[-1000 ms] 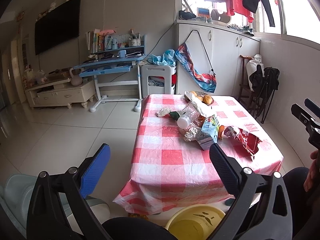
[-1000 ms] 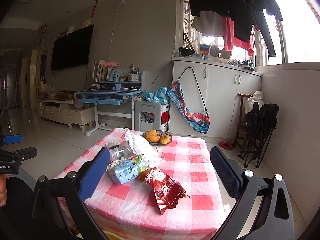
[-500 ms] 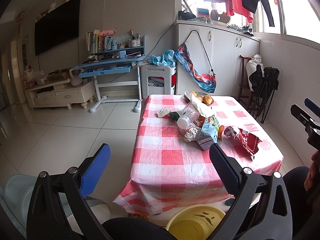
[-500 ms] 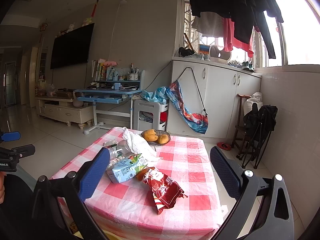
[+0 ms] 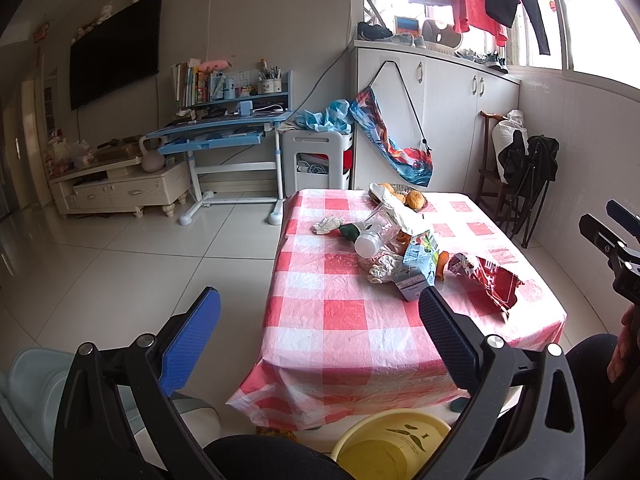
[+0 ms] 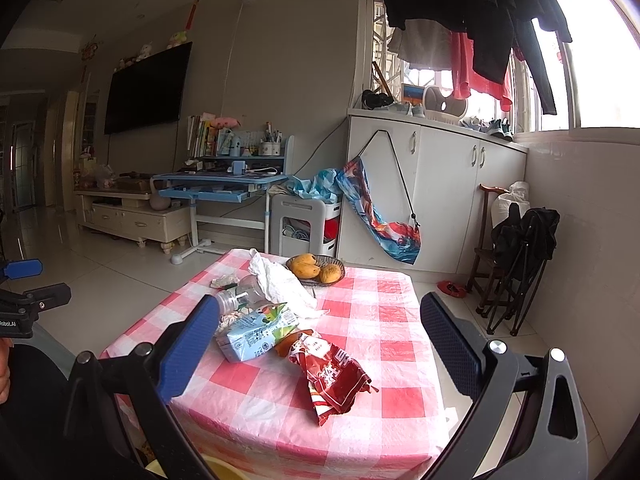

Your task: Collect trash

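Observation:
Trash lies on a table with a red-and-white checked cloth [image 5: 344, 320] [image 6: 392, 320]: a red snack bag [image 5: 490, 280] [image 6: 330, 376], a blue-green drink carton [image 5: 418, 270] [image 6: 256, 330], a clear plastic bottle [image 5: 372, 238] [image 6: 236, 296], crumpled white paper [image 5: 404, 212] [image 6: 284, 284] and a small wad [image 5: 326, 224]. My left gripper [image 5: 320, 320] is open and empty, short of the table's near left corner. My right gripper [image 6: 320, 328] is open and empty, above the near edge, framing the carton and bag.
A basket of yellow-orange fruit [image 6: 316, 270] [image 5: 408, 198] sits at the table's far end. A yellow bin [image 5: 396, 446] stands on the floor below the near edge. A blue desk [image 5: 224, 132], white cabinets [image 6: 436, 196] and folded chairs [image 6: 516, 264] line the walls.
The right gripper has drifted slightly closer to and lower over the table. The left gripper has hardly moved. Both stay open.

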Motion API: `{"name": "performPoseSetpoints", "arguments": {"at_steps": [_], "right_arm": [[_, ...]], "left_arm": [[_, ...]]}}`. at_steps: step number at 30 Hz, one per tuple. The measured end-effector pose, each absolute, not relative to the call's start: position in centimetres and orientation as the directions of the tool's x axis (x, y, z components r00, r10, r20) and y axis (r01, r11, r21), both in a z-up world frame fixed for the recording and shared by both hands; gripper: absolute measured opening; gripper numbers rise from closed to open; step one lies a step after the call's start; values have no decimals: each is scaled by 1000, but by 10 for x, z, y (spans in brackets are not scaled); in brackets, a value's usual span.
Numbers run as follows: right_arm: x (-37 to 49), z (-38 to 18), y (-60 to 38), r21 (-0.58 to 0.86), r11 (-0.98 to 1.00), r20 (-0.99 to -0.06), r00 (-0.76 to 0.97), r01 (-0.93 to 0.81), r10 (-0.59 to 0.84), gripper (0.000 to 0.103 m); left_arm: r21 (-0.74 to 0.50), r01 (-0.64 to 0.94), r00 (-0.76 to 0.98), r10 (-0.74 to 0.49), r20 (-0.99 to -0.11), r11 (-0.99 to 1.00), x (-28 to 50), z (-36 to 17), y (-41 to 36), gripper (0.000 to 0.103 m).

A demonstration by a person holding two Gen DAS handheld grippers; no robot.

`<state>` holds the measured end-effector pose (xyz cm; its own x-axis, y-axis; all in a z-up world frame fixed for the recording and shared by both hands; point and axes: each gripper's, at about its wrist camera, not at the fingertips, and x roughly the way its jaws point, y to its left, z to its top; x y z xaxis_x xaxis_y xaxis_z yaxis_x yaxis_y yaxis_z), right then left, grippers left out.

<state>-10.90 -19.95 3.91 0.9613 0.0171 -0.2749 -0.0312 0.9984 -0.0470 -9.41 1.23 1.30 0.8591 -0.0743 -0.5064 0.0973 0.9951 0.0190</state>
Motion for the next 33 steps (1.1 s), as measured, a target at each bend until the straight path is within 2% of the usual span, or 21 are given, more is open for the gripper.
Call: {"name": "performPoseSetpoints", "arguments": {"at_steps": [33], "right_arm": [[-109, 37, -203, -52, 998, -284, 959, -24, 8, 96]], "left_arm": [[-5, 96, 852, -85, -516, 995, -91, 14, 16, 96]]}}
